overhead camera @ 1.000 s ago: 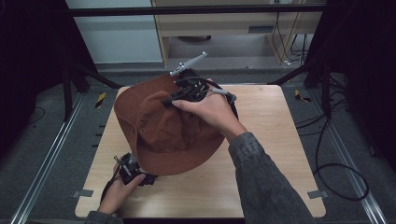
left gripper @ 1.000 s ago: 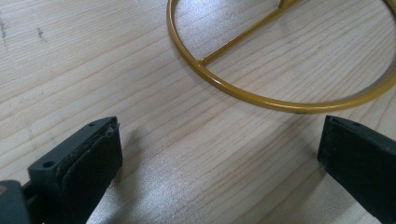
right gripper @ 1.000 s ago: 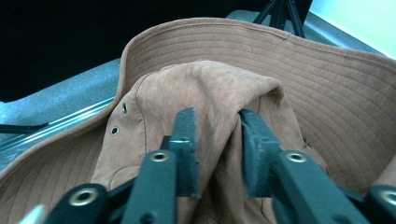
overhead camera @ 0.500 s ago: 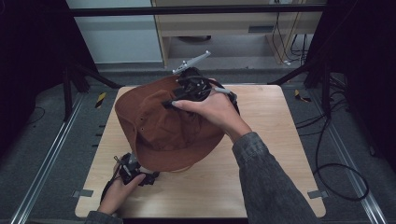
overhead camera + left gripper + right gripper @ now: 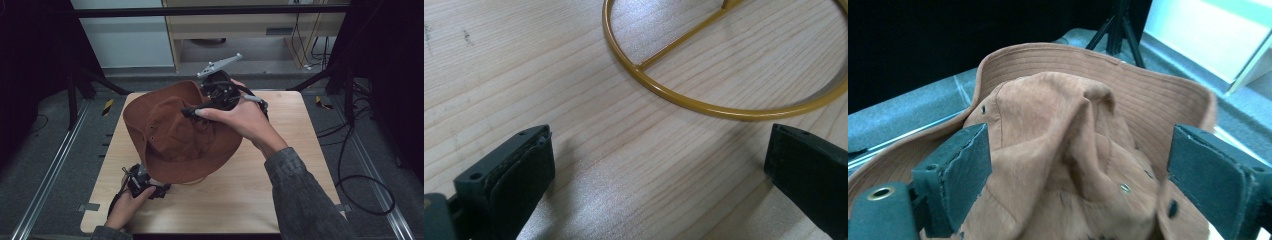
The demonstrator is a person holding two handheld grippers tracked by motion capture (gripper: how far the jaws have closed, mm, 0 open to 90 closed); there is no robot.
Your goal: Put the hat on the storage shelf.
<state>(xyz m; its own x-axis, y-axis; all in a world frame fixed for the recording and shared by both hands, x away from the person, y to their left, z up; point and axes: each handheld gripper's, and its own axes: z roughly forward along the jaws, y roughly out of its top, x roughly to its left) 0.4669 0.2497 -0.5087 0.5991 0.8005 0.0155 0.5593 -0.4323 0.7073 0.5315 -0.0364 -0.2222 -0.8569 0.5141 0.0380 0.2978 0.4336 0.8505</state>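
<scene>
High view shows a big brown hat (image 5: 175,137) sitting in the middle of the wooden table (image 5: 280,175), a bit to the left. It is soft and floppy, like suede, with a wide brim that curls up at the back and a top that is squashed and wrinkled. Tiny metal holes dot its side, and rows of stitching run round the brim in the right gripper view (image 5: 1068,145). Under its front edge peeks a thin yellow-gold wire ring — the stand (image 5: 704,95) it rests on — and the left gripper view shows that ring lying flat on the wood with a straight bar across it. The right gripper (image 5: 192,112) is held over the top of the hat by the person's right hand (image 5: 245,122); its jaws have just been opening and now stand wide, with the crumpled top between them but not pinched. The left gripper (image 5: 162,190) lies low on the table just by the front of the brim, held in the left hand (image 5: 125,205) — its jaws are spread wide too, with only bare wood between them.
</scene>
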